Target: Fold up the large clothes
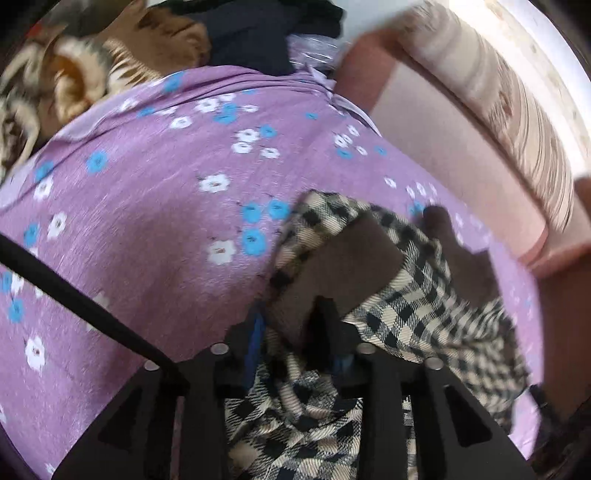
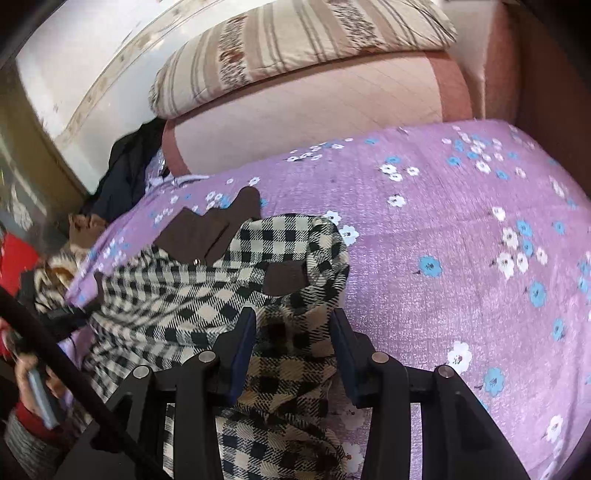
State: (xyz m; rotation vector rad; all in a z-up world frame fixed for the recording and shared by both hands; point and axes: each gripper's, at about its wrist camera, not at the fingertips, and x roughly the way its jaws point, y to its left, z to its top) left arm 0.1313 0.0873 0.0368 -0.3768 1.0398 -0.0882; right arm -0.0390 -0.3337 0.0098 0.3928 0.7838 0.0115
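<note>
A black-and-cream checked coat with brown lining lies bunched on a purple flowered bedsheet. In the left wrist view my left gripper has coat fabric bunched between its fingers; the fingertips are hidden under the cloth. In the right wrist view the coat spreads to the left, and a fold of it runs between the fingers of my right gripper, whose jaws stand apart around the cloth. The brown collar lies toward the far side.
A striped pillow rests on a pink headboard cushion at the far side. Dark clothes and a brown patterned blanket lie at the sheet's edge. A person in red holding a phone is at the left. The purple sheet extends right.
</note>
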